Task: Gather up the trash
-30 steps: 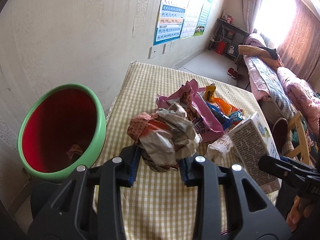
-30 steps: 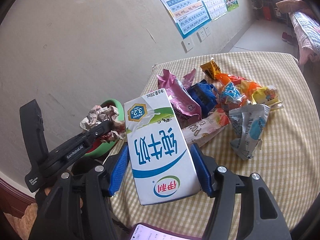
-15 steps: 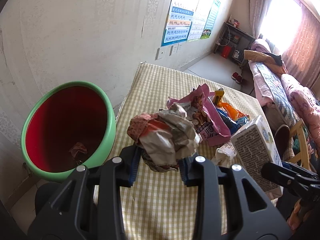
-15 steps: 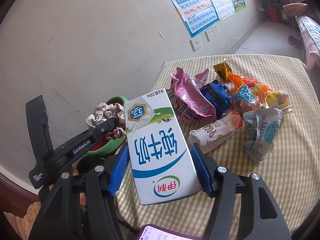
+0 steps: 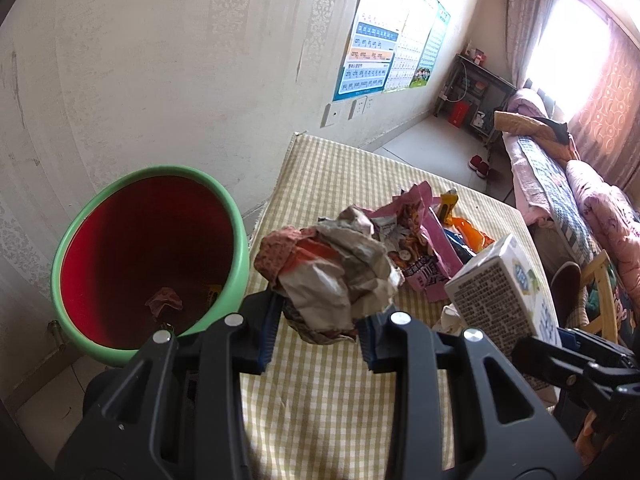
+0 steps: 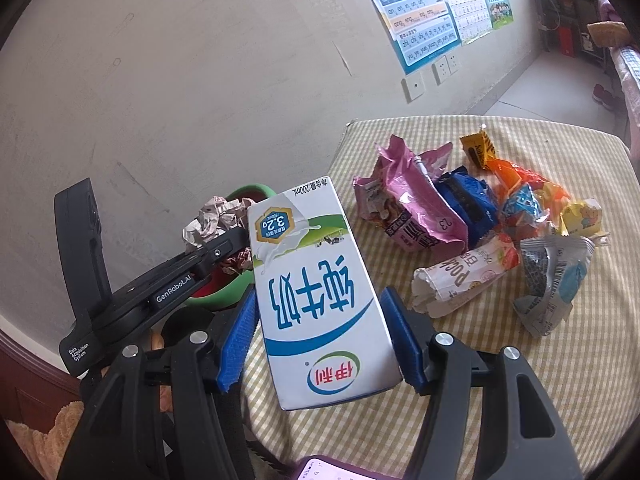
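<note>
The left claw (image 5: 316, 330) is clenched on a paper wad (image 5: 332, 276) and holds it above the bench (image 5: 320, 400) edge. The bin (image 5: 152, 264) lies to the claw's left and below, mouth open, with scraps at its bottom. The left claw is the nearer to the bin. The right claw (image 6: 318, 344) grasps a carton (image 6: 316, 300), long axis along the fingers, farther from the bin. The left claw's body sits between the carton and the bin. Wrappers (image 6: 472, 216) remain heaped on the bench beyond, well apart from the bin.
</note>
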